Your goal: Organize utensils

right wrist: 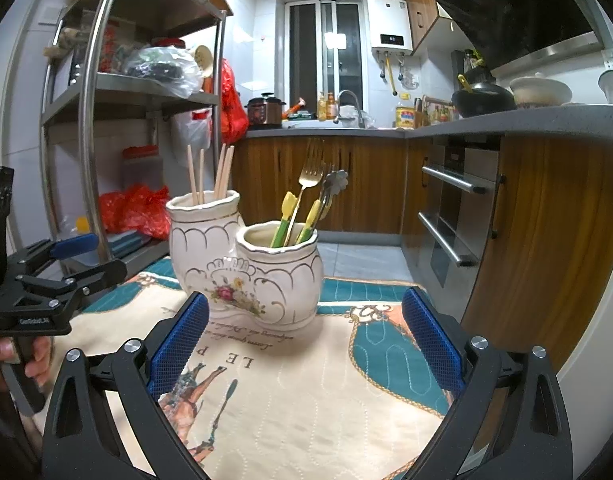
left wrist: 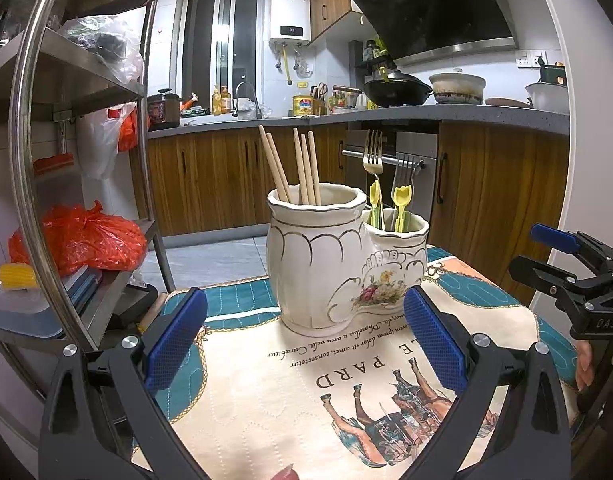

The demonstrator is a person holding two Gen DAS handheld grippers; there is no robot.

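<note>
Both tools are held wide open and empty in front of a white pot full of utensils.

The left tool (left wrist: pixel 306 344) is spread wide, and nothing is held or touched by its blue pads (left wrist: pixel 176 340). The right tool (right wrist: pixel 306 344) is opened just as wide, and nothing is gripped by it either. The white pot (left wrist: pixel 326 264) is stood on a printed cloth (left wrist: pixel 266 400) on the bench, just past the tips of both tools. Two cups are joined in the pot. Wooden chopsticks (left wrist: pixel 302 168) are stood upright in the taller cup. Forks (left wrist: pixel 373 156) and yellow and green picks (right wrist: pixel 284 216) are kept in the shorter cup (right wrist: pixel 282 276). Each tool can be seen at the edge of the other view, off to the side of the pot.
</note>
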